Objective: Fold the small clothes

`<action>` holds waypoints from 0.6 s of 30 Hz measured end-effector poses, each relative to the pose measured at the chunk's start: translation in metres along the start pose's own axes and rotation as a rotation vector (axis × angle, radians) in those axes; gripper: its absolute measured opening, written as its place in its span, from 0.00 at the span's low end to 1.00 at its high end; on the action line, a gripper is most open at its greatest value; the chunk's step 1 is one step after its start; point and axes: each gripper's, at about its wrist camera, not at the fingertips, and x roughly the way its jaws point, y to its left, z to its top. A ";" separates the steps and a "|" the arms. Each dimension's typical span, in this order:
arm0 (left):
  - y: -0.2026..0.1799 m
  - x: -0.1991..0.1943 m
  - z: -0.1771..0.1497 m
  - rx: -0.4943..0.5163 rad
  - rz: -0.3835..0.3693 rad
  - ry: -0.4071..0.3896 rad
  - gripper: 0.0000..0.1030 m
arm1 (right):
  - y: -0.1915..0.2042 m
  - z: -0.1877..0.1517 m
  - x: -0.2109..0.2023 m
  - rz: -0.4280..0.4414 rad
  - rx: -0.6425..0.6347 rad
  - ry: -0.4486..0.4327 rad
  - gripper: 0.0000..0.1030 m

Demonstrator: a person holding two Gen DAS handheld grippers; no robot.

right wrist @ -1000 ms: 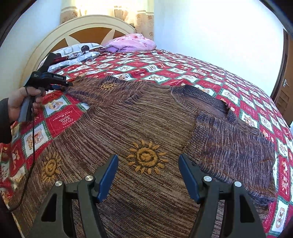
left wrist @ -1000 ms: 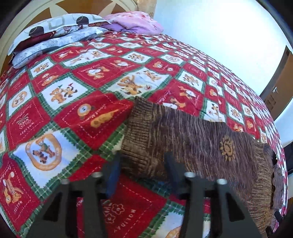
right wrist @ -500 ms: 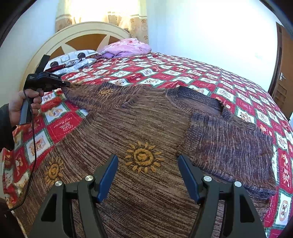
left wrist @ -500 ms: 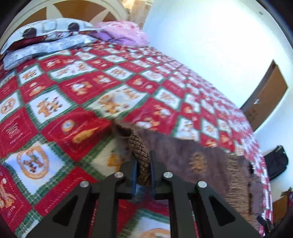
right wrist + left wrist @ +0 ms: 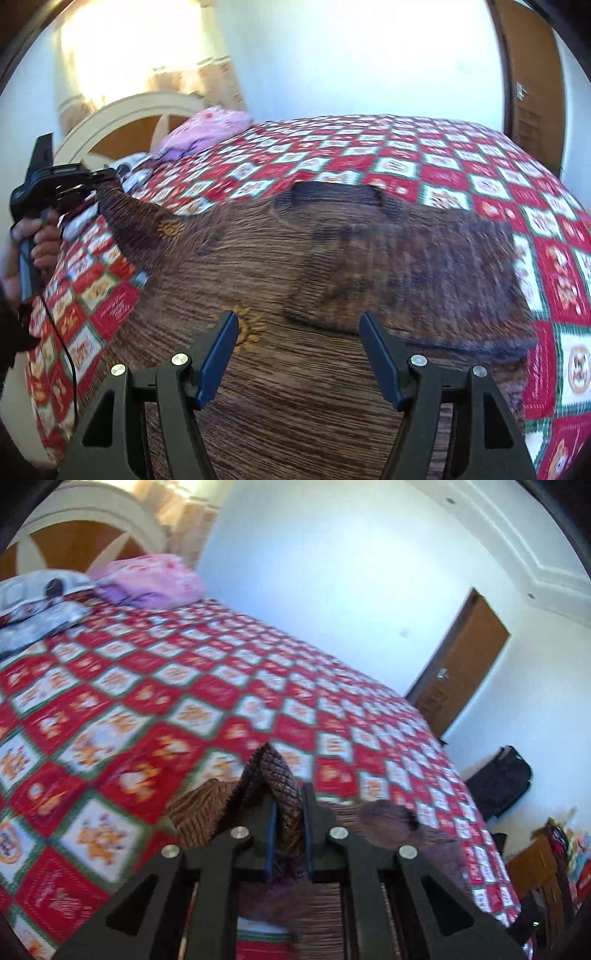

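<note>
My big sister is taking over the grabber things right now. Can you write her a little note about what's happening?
Left gripper: jaws shut on the sleeve cuff of the brown knit sweater, lifted off the quilt.
Right gripper: jaws open, empty, above the sweater's body, near a sun motif.
The sweater lies spread out on the bed, neck opening toward the far side; the other sleeve seems already folded across the body.
Left to do: probably bring the held sleeve across the body, then fold the body up.
</note>
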 end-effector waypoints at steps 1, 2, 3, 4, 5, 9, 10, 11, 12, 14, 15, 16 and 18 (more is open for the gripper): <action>-0.012 0.002 0.001 0.013 -0.021 0.001 0.12 | -0.005 0.000 -0.002 -0.005 0.021 -0.002 0.67; -0.022 0.004 0.002 0.023 -0.033 0.002 0.12 | -0.010 0.000 -0.004 -0.013 0.044 -0.006 0.67; -0.032 0.006 0.001 0.034 -0.046 0.006 0.12 | -0.016 0.000 -0.007 -0.021 0.068 -0.011 0.67; -0.044 0.009 0.001 0.045 -0.056 0.011 0.12 | -0.021 -0.001 -0.009 -0.026 0.083 -0.015 0.67; -0.054 0.012 0.000 0.054 -0.068 0.017 0.12 | -0.027 -0.001 -0.012 -0.031 0.105 -0.022 0.67; -0.088 0.025 -0.009 0.079 -0.112 0.036 0.12 | -0.039 -0.005 -0.021 -0.042 0.147 -0.040 0.67; -0.099 0.031 -0.014 0.086 -0.126 0.045 0.12 | -0.041 -0.006 -0.023 -0.042 0.151 -0.043 0.67; -0.107 0.036 -0.019 0.089 -0.139 0.057 0.12 | -0.043 -0.007 -0.025 -0.041 0.157 -0.046 0.67; -0.115 0.042 -0.025 0.091 -0.156 0.072 0.12 | -0.045 -0.008 -0.027 -0.041 0.161 -0.047 0.67; -0.128 0.052 -0.038 0.101 -0.170 0.094 0.12 | -0.047 -0.012 -0.031 -0.042 0.165 -0.049 0.67; -0.135 0.061 -0.046 0.102 -0.177 0.112 0.12 | -0.049 -0.013 -0.033 -0.044 0.167 -0.050 0.67; -0.139 0.068 -0.054 0.097 -0.186 0.130 0.12 | -0.050 -0.014 -0.033 -0.045 0.169 -0.049 0.67; -0.150 0.078 -0.070 0.104 -0.179 0.153 0.12 | -0.053 -0.017 -0.035 -0.048 0.178 -0.045 0.67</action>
